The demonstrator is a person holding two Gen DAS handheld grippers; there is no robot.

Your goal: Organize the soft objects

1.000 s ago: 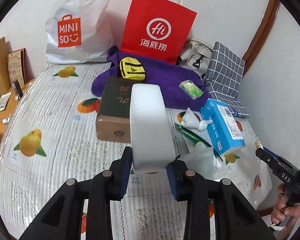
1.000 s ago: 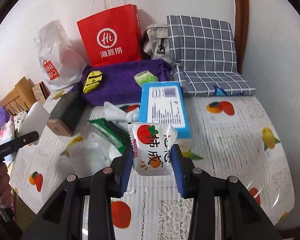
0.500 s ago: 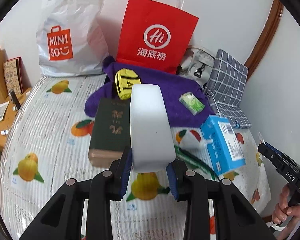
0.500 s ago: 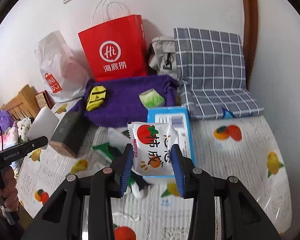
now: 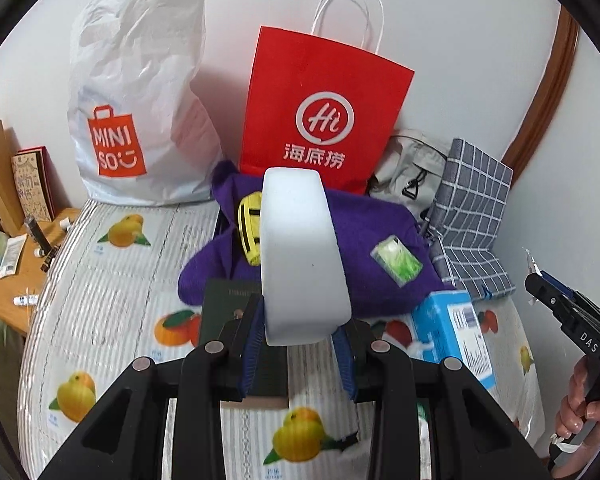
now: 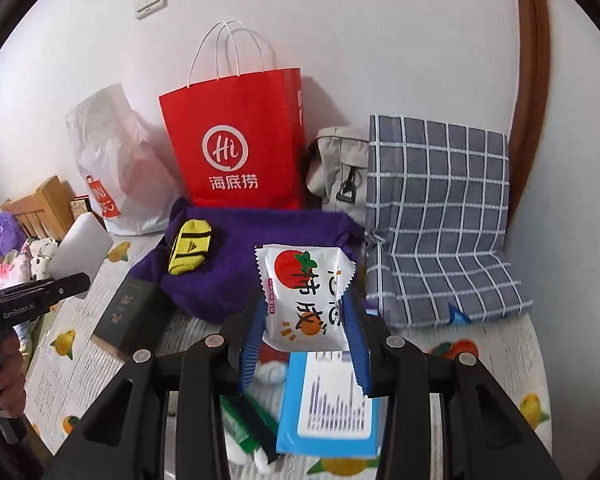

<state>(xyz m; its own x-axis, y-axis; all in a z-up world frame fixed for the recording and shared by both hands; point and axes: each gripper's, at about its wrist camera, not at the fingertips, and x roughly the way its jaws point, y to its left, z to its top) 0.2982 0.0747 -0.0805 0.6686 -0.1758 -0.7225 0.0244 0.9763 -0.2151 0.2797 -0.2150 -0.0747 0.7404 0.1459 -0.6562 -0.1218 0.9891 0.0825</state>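
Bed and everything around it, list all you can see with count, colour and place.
sponge block: one, white, held in left gripper
snack packet: one, white, held in right gripper
paper bag: one, red, against wall
plastic bag: one, white, left of paper bag
blanket: one, purple, below paper bag
pouch: one, yellow, on blanket
cushion: one, grey checked, right
box: one, dark green, on bed
tissue pack: one, blue, on bed
left gripper: black, closed on sponge block
right gripper: black, closed on snack packet

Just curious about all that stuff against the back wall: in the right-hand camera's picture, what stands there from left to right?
White Miniso bag → red paper bag → grey backpack → checked grey cushion.
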